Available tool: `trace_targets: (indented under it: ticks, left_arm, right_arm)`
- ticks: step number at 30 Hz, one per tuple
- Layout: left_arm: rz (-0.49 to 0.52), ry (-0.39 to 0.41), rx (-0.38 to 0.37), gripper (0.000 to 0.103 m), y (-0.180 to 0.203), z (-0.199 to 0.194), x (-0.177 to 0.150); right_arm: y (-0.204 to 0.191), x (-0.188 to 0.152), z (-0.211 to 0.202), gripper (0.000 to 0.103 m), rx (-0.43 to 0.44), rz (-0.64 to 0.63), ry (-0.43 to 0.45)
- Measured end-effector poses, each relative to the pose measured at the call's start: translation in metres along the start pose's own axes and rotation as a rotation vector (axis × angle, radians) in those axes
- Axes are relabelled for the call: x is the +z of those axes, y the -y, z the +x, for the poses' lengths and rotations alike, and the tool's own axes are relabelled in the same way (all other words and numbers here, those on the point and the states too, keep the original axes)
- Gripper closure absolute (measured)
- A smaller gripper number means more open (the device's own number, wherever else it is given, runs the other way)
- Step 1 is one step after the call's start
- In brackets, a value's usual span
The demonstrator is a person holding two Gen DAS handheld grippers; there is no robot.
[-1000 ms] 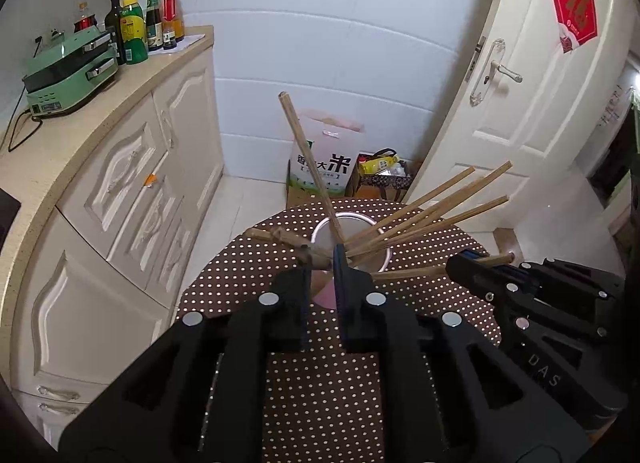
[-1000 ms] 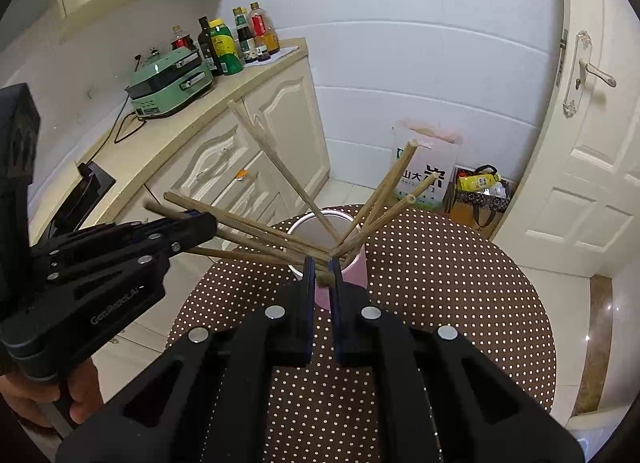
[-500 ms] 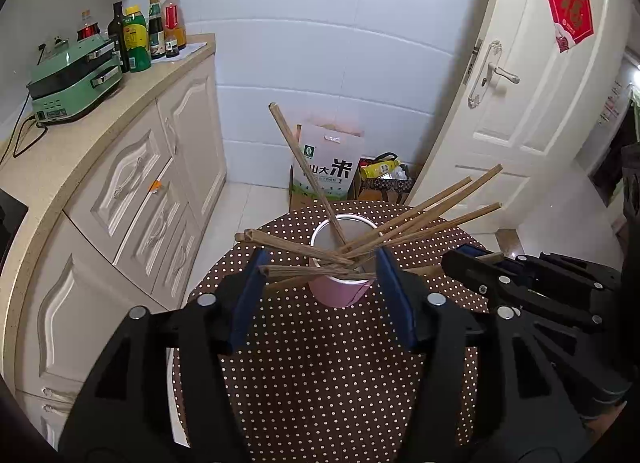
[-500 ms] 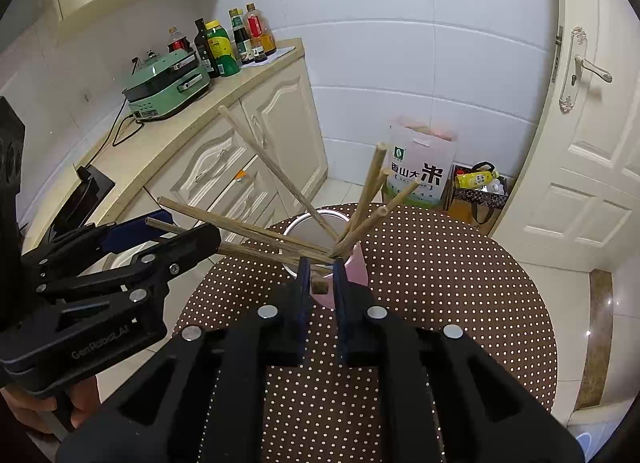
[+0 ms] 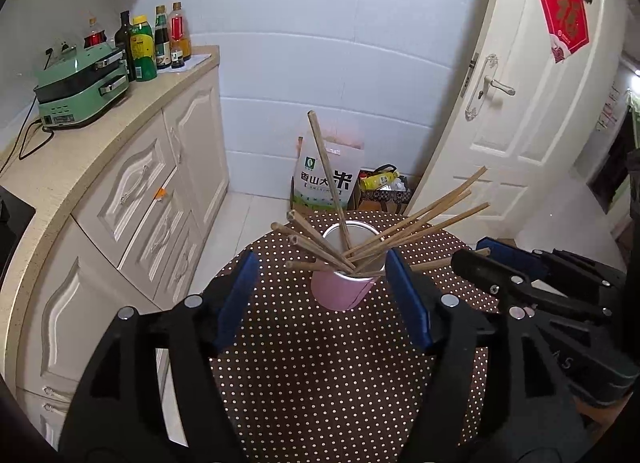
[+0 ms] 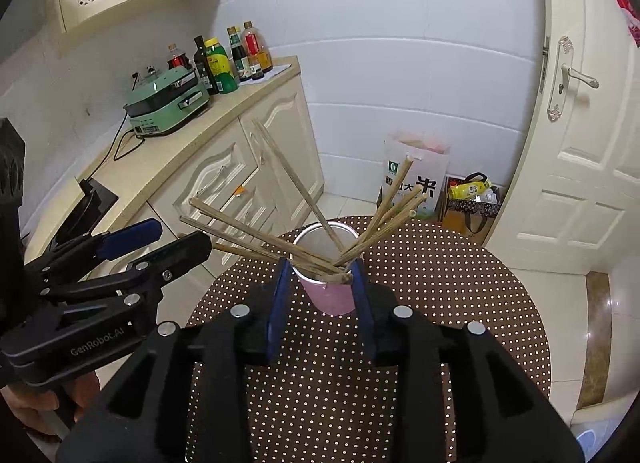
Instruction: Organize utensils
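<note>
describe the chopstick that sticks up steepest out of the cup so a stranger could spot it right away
Find the round table with the brown polka-dot cloth; a pink cup stands on it, full of wooden chopsticks. The steepest chopstick rises almost upright from the cup's far side, its tip crossing the white rice bag behind. The other chopsticks fan out low to either side.

My left tongs (image 5: 322, 275) are spread wide, nothing between the blue pads (image 5: 236, 299), and the pink cup (image 5: 344, 287) stands on the dotted table (image 5: 320, 375) just beyond them. Chopsticks (image 5: 420, 223) fan out of the cup, one nearly upright, a few leaning left, the rest leaning right. My right tongs (image 5: 476, 253) come in from the right, near the cup; their gap is hard to judge. On the counter (image 5: 100, 135) sit a green cooker (image 5: 80, 87) and bottles (image 5: 156, 43).
</note>
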State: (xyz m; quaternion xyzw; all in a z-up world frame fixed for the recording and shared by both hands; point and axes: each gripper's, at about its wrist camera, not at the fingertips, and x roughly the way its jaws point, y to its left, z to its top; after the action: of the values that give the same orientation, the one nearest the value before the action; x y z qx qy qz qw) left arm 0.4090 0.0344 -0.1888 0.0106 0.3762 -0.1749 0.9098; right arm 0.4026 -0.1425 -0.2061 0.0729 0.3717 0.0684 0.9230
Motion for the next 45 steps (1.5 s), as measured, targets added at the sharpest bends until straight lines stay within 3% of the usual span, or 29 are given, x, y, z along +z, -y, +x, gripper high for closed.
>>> trace_targets:
  ticks: [11, 27, 36, 45]
  left_arm:
    - [0.014, 0.028, 0.011, 0.036, -0.001, -0.026, -0.008]
    - [0.022, 0.116, 0.111, 0.025, 0.006, -0.091, -0.02]
    - [0.006, 0.19, 0.218, 0.018, 0.03, -0.138, -0.03]
    - [-0.011, 0.279, 0.287, 0.011, 0.089, -0.196, -0.052]
  right_arm:
    - [-0.01, -0.01, -0.029, 0.068, -0.022, 0.015, 0.053]
    - [-0.028, -0.022, -0.084, 0.059, -0.012, -0.02, 0.129]
    - [-0.022, -0.029, -0.126, 0.046, 0.04, -0.066, 0.176]
    - [-0.003, -0.045, -0.191, 0.027, 0.06, -0.124, 0.239]
